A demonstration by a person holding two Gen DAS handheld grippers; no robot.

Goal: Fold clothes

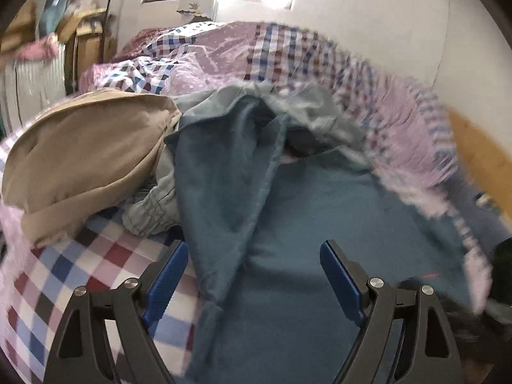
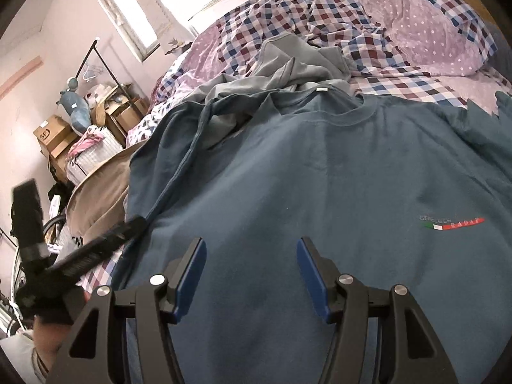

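Observation:
A teal T-shirt [image 2: 320, 176] with a small chest logo [image 2: 451, 222] lies spread front-up on the checked bed. Its left sleeve side is folded inward in a ridge [image 1: 224, 176]. My left gripper [image 1: 254, 249] is open, low over the shirt's left edge, one finger over the bedsheet. It shows in the right wrist view [image 2: 96, 249] at the shirt's left edge. My right gripper [image 2: 249, 246] is open and empty above the shirt's lower middle. A grey garment [image 2: 288, 64] lies crumpled beyond the collar.
A tan garment [image 1: 86, 156] lies bunched left of the shirt. The checked and pink quilt [image 2: 416, 32] is heaped at the far end of the bed. Boxes, a white basket [image 2: 96, 153] and a clothes rack stand left of the bed.

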